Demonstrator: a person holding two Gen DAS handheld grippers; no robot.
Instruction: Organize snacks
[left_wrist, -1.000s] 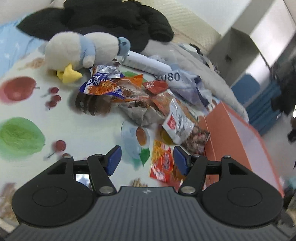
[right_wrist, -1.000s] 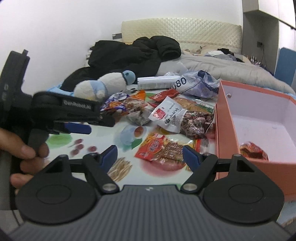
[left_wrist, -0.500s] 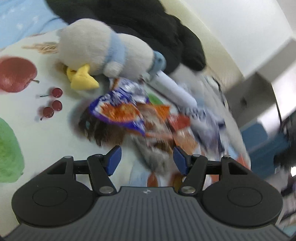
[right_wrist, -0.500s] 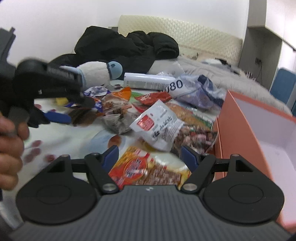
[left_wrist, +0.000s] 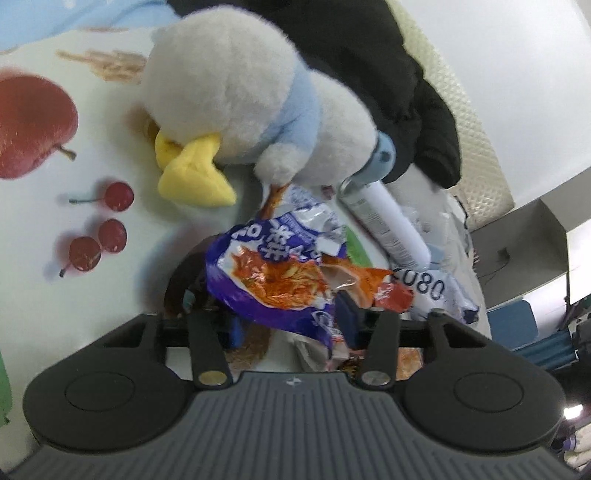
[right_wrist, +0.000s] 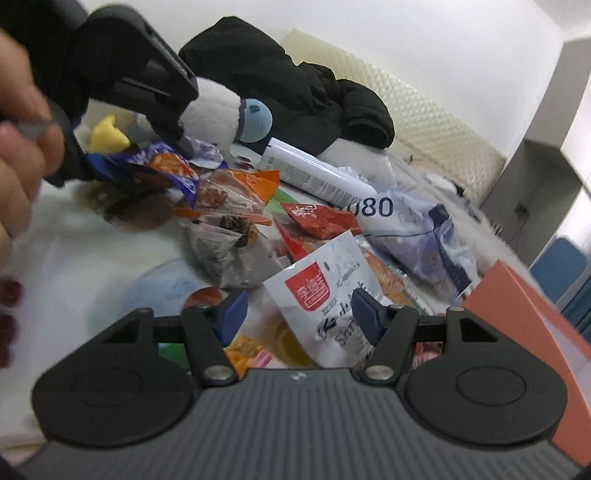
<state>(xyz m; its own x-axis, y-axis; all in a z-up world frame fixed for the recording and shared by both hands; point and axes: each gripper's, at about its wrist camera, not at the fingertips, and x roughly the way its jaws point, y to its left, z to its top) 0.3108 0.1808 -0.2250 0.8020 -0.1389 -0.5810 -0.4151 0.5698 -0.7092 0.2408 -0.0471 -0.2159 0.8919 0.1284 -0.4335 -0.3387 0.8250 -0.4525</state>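
Observation:
A pile of snack bags lies on a fruit-print cloth. My left gripper (left_wrist: 290, 323) is low over the pile, jaws closing, with the purple bag with an orange picture (left_wrist: 273, 273) lying between its blue pads; I cannot see the pads pressing on it. In the right wrist view the left gripper (right_wrist: 133, 162) sits at the upper left on that purple bag (right_wrist: 173, 166), held by a hand (right_wrist: 22, 147). My right gripper (right_wrist: 299, 314) is closing too, with a white bag with a red label (right_wrist: 321, 295) between its fingers, not pinched.
An orange box (right_wrist: 517, 295) stands open at the right. A grey and blue plush duck (left_wrist: 240, 92) and a white tube (right_wrist: 314, 173) lie behind the pile, a black jacket (right_wrist: 295, 85) beyond. A clear bag (right_wrist: 236, 206), red packet (right_wrist: 317, 218) and blue-white bag (right_wrist: 417, 236) are mid-pile.
Both grippers have moved forward and down to the pile and rolled. Both pairs of jaws have narrowed. The purple bag now lies between the left fingers, the white bag between the right.

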